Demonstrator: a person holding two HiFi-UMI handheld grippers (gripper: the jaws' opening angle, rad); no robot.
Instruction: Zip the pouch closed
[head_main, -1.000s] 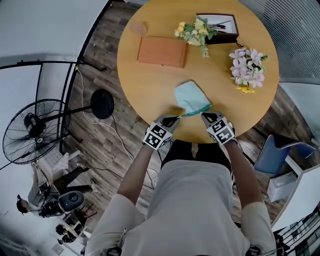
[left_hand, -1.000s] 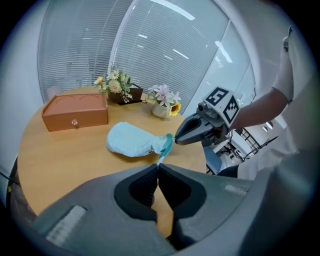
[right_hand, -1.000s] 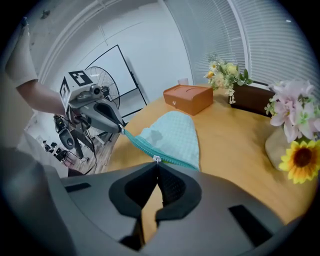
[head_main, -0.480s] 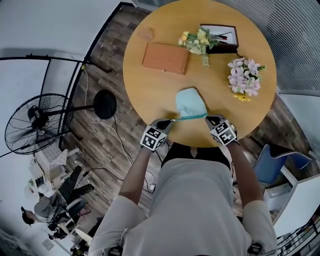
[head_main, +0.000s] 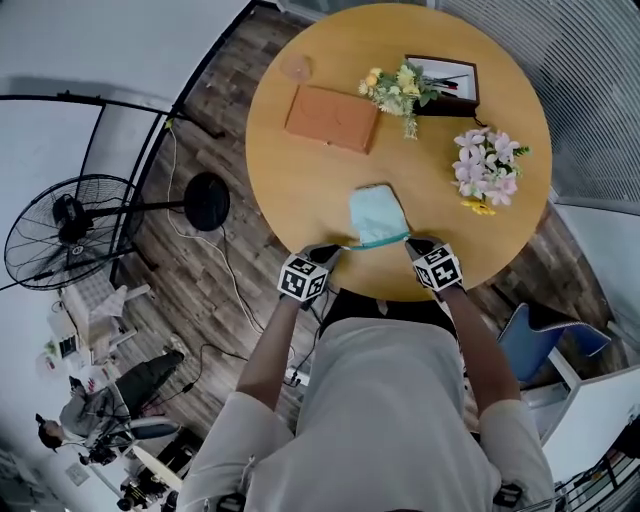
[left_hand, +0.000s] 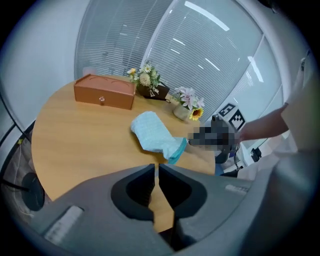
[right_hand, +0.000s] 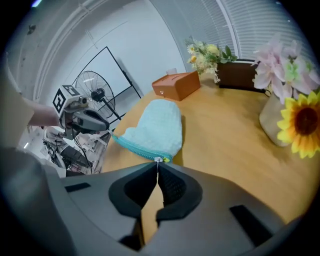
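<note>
Nearby, pouch, brown box, flowers, floor fan.

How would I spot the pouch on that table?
On the round wooden table, the pouch lies at the edge nearest the person. It is the only soft, pale blue thing, edged by a teal zipper; its neighbours are a brown box and flowers.

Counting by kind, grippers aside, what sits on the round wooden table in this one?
light blue fabric pouch with teal zipper: 1
flower bunches, yellow-white bunch and pink bunch: 2
boxes, flat orange-brown box and dark brown open box: 2
small round pinkish item: 1
Total: 6
</note>
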